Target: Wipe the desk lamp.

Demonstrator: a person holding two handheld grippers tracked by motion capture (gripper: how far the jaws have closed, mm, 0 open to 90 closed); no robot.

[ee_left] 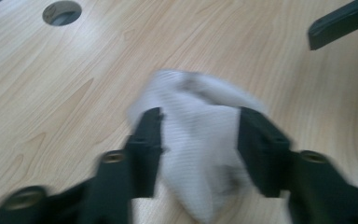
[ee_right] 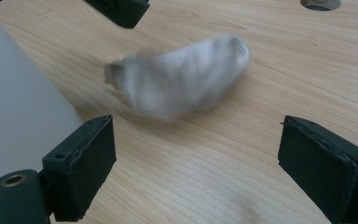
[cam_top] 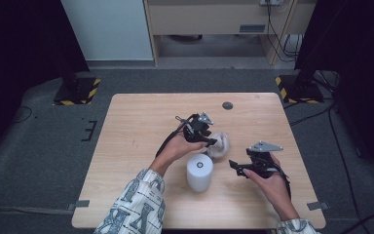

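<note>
Left gripper (cam_top: 208,142) sits just right of table centre in the high view, jaws pointing toward 3 o'clock and straddling a crumpled whitish-grey cloth (cam_top: 219,145), prob. a sock or small rag, too blurred to tell which. In the left gripper view the cloth (ee_left: 200,140) bulges up between the two black jaws, one pad at each side of it; pads look to be touching the fabric, but w/ the motion blur can't tell if they're truly pinching it or only bracketing it. Cloth lies on the light wood table (cam_top: 136,126), just at 1 o'clock from a white paper roll (cam_top: 199,172) that stands upright on end, core hole facing up. Right gripper (cam_top: 234,166) is at 3 o'clock from the roll, close beside it but apart, jaws aimed toward 9–10 o'clock, held in the person's right hand (cam_top: 272,183). In the right gripper view its jaws are spread wide w/ nothing between them; cloth (ee_right: 182,79) lies ahead at 12 o'clock on bare wood, roll's white side (ee_right: 18,112) at 9 o'clock, tip of the other gripper at 11 o'clock at the top edge. Round cable hole (cam_top: 227,105) at 12 o'clock from the cloth, near the table's far edge. Left forearm wears a patterned sleeve (cam_top: 136,204).
</note>
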